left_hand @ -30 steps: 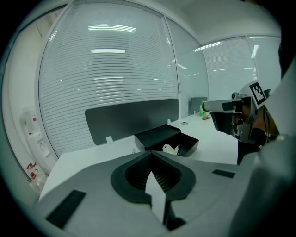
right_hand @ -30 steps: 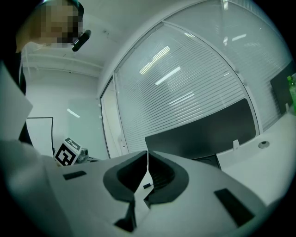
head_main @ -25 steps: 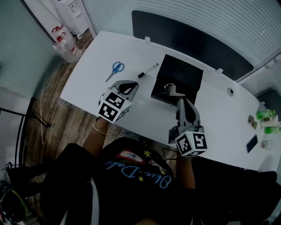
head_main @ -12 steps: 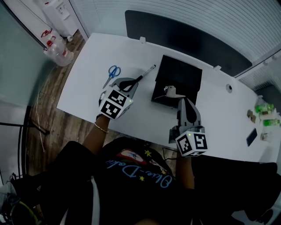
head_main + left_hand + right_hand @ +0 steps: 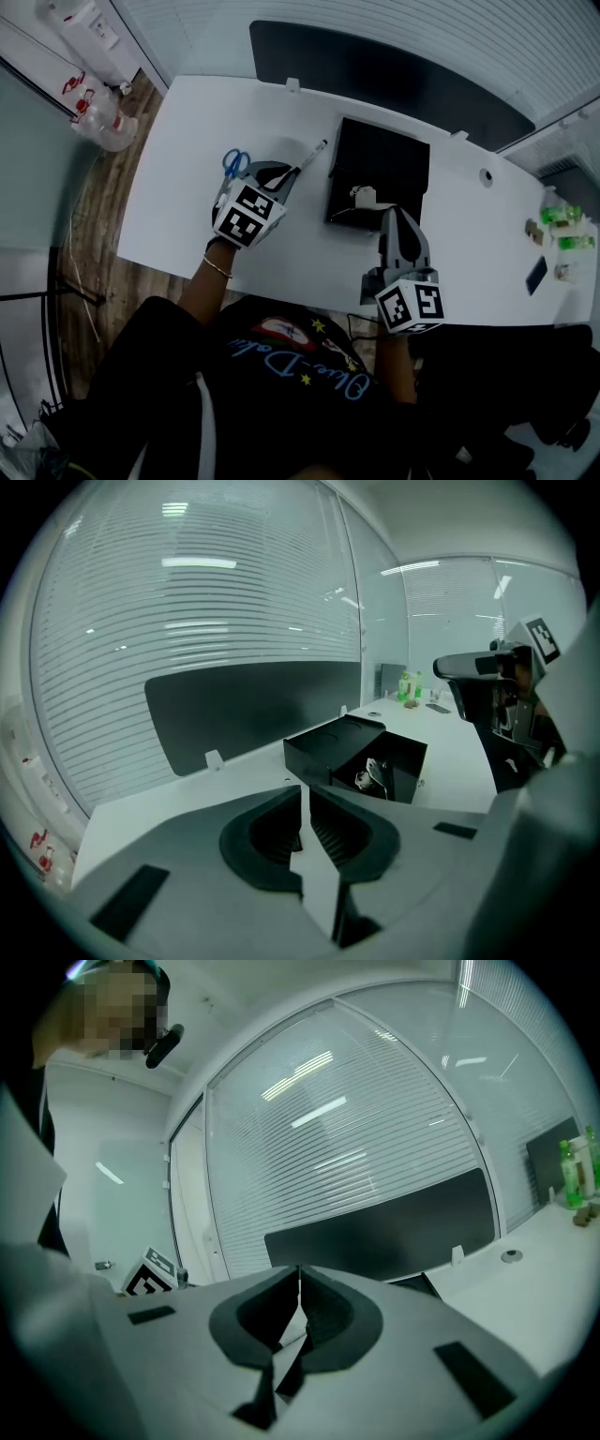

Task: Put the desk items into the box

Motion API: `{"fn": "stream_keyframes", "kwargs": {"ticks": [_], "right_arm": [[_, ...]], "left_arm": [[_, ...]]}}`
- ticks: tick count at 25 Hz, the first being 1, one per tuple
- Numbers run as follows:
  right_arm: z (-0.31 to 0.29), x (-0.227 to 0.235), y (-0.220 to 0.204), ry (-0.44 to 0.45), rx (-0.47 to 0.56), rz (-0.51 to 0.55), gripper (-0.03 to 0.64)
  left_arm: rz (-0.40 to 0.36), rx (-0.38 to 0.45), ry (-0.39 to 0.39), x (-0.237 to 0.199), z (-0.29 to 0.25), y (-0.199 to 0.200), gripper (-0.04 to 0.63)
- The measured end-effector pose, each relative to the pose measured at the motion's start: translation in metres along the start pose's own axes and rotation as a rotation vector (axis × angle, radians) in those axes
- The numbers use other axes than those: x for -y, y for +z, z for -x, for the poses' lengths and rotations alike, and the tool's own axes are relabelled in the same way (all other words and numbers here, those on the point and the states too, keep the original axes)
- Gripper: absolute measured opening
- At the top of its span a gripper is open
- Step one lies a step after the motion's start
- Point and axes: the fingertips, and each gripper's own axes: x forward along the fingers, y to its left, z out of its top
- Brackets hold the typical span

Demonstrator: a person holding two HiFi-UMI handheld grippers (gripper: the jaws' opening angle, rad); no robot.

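Head view: marker [image 5: 312,155] beside black box [image 5: 389,159]

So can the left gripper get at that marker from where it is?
Probably yes. The left gripper sits right by the near end of the marker, with nothing lying between them on the desk. Its jaws have just been opening, with nothing between them.

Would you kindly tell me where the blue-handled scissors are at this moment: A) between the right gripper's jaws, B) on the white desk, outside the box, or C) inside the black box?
B: the blue-handled scissors lie on the white desk, well left of the black box.
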Motion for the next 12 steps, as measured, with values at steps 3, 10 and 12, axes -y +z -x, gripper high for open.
{"fn": "stream_keyframes", "kwargs": {"ticks": [3,10,12], "right_arm": [[-0.005,0.002,-0.001,-0.029,-0.009,0.0,0.011],[-0.008,0.008,-0.006,-0.084,-0.052,0.013,0.011],[-0.008,0.012,-0.008,-0.107,-0.061,0.011,0.011]], "left_arm": [[-0.007,-0.019,-0.034,-0.002,-0.013,-0.005,0.049],[0.002,-0.065,-0.1,-0.006,-0.045,-0.017,0.061],[0.01,-0.078,-0.11,-0.007,-0.056,-0.022,0.064]]}}
